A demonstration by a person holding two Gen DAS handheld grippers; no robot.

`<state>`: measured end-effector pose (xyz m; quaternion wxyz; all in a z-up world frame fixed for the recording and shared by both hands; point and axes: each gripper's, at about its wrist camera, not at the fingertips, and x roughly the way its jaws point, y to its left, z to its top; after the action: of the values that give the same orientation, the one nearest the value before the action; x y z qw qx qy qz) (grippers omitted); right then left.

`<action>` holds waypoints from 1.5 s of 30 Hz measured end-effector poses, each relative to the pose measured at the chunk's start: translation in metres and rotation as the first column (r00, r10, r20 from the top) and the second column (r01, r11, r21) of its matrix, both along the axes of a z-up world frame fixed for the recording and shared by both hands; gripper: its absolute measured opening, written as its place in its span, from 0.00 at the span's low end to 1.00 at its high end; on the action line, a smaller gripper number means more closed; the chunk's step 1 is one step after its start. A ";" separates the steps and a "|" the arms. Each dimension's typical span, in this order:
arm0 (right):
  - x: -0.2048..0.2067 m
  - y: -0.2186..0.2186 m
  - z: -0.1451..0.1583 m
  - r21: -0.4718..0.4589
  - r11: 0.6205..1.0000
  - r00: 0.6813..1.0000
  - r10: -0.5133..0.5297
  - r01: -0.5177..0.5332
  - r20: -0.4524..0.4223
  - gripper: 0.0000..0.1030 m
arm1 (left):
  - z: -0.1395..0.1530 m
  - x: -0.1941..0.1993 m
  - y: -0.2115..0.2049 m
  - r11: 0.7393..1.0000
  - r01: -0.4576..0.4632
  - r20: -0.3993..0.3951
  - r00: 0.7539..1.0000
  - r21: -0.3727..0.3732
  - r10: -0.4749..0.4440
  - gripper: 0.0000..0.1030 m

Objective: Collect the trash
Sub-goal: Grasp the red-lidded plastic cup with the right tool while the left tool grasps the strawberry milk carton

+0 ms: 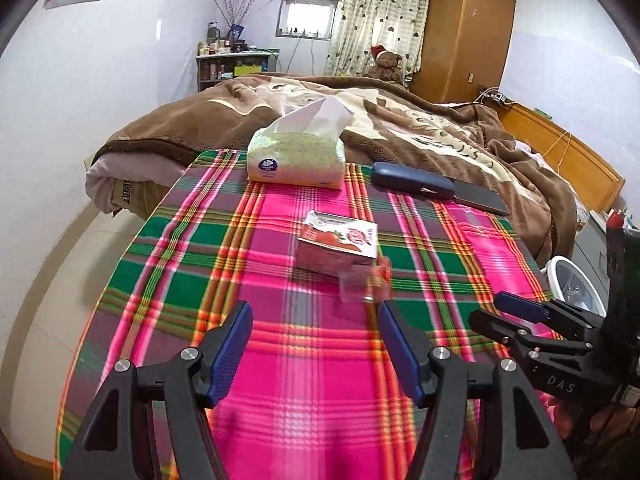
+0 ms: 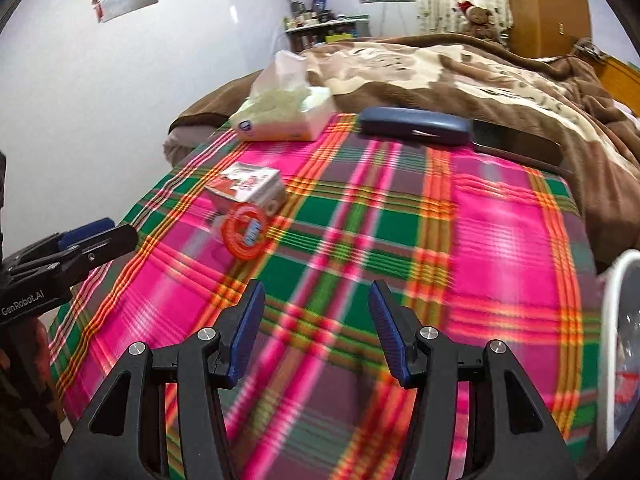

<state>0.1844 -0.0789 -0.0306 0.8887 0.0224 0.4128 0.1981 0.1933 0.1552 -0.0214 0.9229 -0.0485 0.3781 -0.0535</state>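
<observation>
A small red-and-white carton [image 1: 339, 245] lies on the plaid tablecloth [image 1: 280, 360], with a clear plastic cup with a red-orange lid [image 1: 365, 283] lying on its side just in front of it. Both show in the right wrist view: the carton [image 2: 248, 186] and the cup's lid [image 2: 245, 236]. My left gripper [image 1: 316, 314] is open and empty, a short way before the cup. My right gripper [image 2: 317, 294] is open and empty, to the right of the cup. The right gripper also shows in the left wrist view [image 1: 516, 312].
A tissue pack [image 1: 298, 152], a blue glasses case [image 1: 412, 181] and a dark flat slab [image 1: 480, 199] lie at the table's far edge. A bed with a brown blanket [image 1: 400, 120] is behind. A white bin [image 2: 620, 344] stands at the table's right side.
</observation>
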 end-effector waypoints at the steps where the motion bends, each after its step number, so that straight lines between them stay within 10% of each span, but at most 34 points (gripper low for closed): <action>1: 0.002 0.007 0.000 -0.007 1.000 1.000 0.018 -0.018 0.006 0.54 | -0.001 0.005 0.005 1.000 -0.001 -0.001 1.000 -0.001 0.001 0.63; 24: 0.050 0.075 -0.016 -0.019 0.982 0.981 0.189 -0.190 -0.037 0.54 | -0.012 0.078 0.035 0.996 0.075 -0.039 0.996 -0.058 -0.077 0.63; 45: 0.046 -0.006 -0.012 -0.105 0.991 0.995 -0.082 0.077 -0.047 0.49 | -0.041 0.117 -0.027 0.953 0.269 -0.139 0.948 -0.138 -0.288 0.63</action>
<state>0.2303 -0.0854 -0.0431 0.8850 -0.0021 0.4440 0.1402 0.3108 0.1278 -0.0620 0.8689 -0.0525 0.4491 -0.2015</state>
